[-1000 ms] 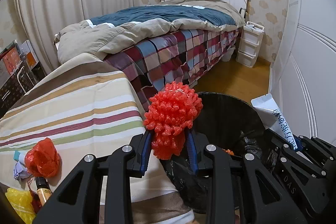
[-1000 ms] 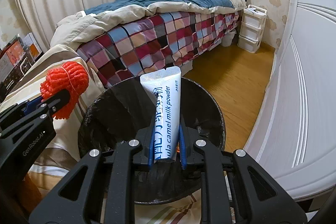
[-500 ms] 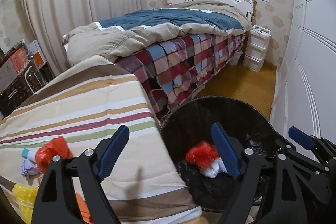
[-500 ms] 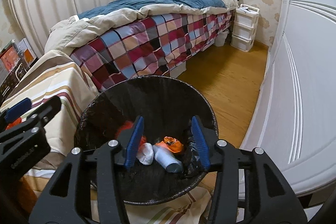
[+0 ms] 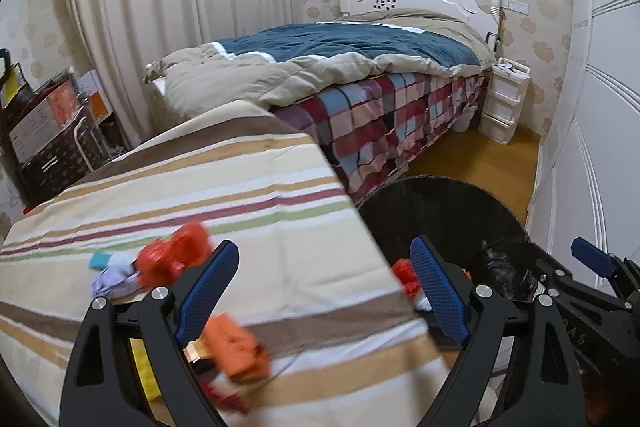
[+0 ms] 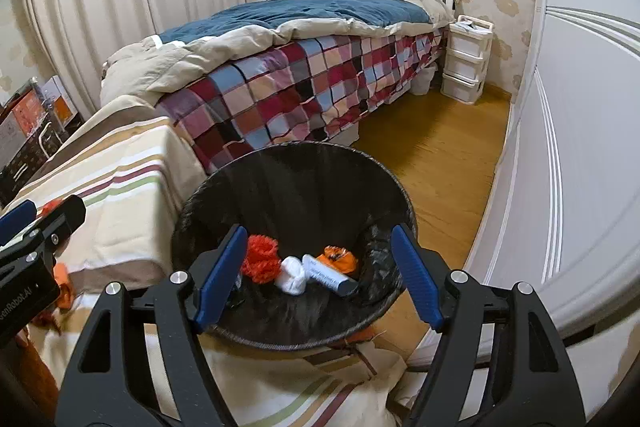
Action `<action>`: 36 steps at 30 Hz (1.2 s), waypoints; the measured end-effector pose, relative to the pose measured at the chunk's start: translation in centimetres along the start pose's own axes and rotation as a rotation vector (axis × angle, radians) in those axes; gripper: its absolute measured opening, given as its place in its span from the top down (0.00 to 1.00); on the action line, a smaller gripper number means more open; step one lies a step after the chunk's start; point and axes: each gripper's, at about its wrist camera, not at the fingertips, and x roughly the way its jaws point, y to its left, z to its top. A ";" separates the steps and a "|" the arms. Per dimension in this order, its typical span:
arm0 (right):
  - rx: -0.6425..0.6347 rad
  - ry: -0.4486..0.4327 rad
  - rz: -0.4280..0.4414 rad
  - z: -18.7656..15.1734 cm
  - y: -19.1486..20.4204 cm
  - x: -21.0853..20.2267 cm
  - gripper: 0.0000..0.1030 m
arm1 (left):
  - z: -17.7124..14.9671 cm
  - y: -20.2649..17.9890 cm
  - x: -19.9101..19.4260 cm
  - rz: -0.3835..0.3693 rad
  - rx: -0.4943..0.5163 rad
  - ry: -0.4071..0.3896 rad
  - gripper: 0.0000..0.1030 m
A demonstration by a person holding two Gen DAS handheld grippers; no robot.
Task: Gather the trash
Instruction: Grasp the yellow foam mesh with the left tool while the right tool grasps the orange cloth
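Currently, room stock, listed by size with the bin as landmark.

Bed (image 6: 304, 39): behind the bin, plaid cover, not part of the job.

Surface (image 5: 192, 195): striped cloth, left of the bin and touching its rim. More trash lies on it: a red net ball (image 5: 176, 259), a pale crumpled wrapper (image 5: 114, 277), an orange scrap (image 5: 236, 347), something yellow (image 5: 146, 371); all blurred.

Bin (image 6: 296, 183): black, lined. Inside at the bottom: red net ball (image 6: 260, 259), white wad (image 6: 293, 275), white tube (image 6: 328, 274), orange scrap (image 6: 340, 257).

Right tool (image 6: 318, 273): above the bin, jaws just opened wide, nothing between them. A second ago it pinched the tube, which now lies in the bin.

Left tool (image 5: 324, 291): jaws just spread, empty, over the surface edge beside the bin. A second ago it pinched the red net ball now in the bin.

Status: two pieces delivered; both tools free. Judged next: fetch the trash remaining on the surface.
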 end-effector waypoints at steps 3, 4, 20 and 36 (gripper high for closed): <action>-0.004 -0.004 0.023 -0.6 0.7 -1.3 0.29 | -0.7 1.5 -1.4 0.017 -0.018 -0.008 0.15; -0.009 -0.007 0.033 -0.8 1.1 -1.9 0.29 | -1.0 2.0 -2.0 0.024 -0.024 -0.013 0.15; -0.128 -0.015 0.138 -3.3 7.8 -5.3 0.29 | -4.9 10.1 -5.5 0.139 -0.107 -0.003 0.16; -0.208 0.028 0.188 -4.5 12.0 -4.2 0.29 | -6.4 11.7 -3.7 0.058 -0.098 0.072 0.57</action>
